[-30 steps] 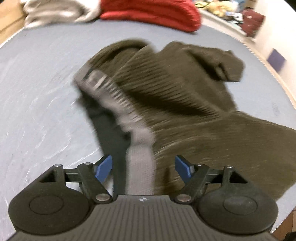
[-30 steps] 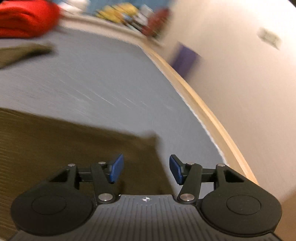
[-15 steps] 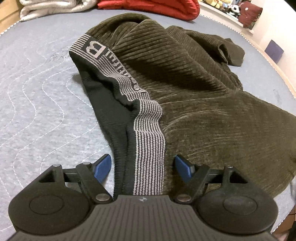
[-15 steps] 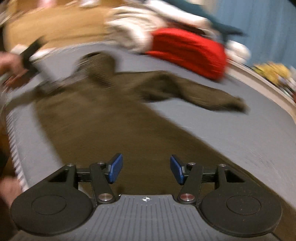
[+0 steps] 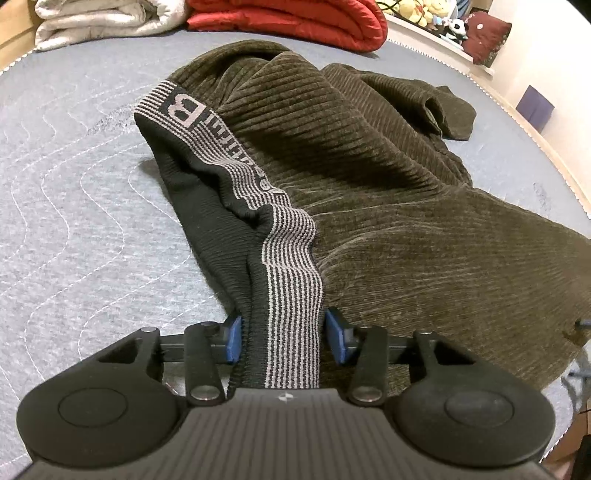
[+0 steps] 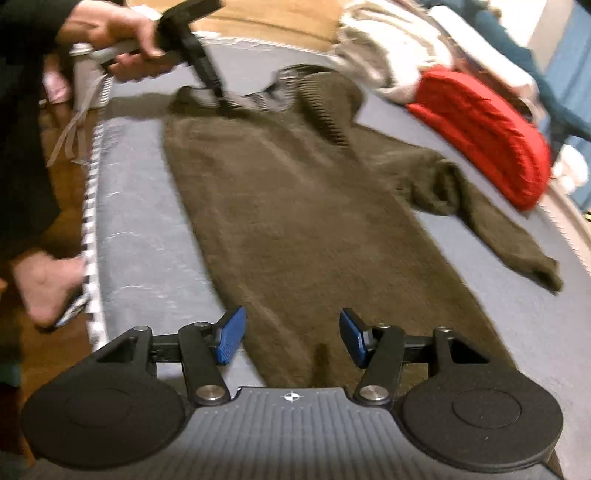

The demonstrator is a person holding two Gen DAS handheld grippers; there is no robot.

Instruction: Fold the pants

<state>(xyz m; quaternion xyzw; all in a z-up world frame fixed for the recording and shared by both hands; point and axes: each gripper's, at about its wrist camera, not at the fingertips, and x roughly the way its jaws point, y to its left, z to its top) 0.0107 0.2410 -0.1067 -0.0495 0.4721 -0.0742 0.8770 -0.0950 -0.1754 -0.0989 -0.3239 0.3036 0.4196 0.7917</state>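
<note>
Dark olive corduroy pants lie spread on a grey quilted bed. Their striped grey-and-black waistband runs between the blue pads of my left gripper, which is shut on it. In the right wrist view the pants stretch away lengthwise, one leg angled off to the right. My right gripper is open and empty, hovering over the near leg end. The left gripper shows there at the far waistband, held by a hand.
A red quilted blanket and a pale folded blanket lie at the far end of the bed; the red one also shows in the right wrist view. The bed's left edge borders wooden floor, where a bare foot stands.
My left gripper has closed on the waistband. My right gripper has swung round from the bed's edge and now looks along the pants from the leg end, still open.
</note>
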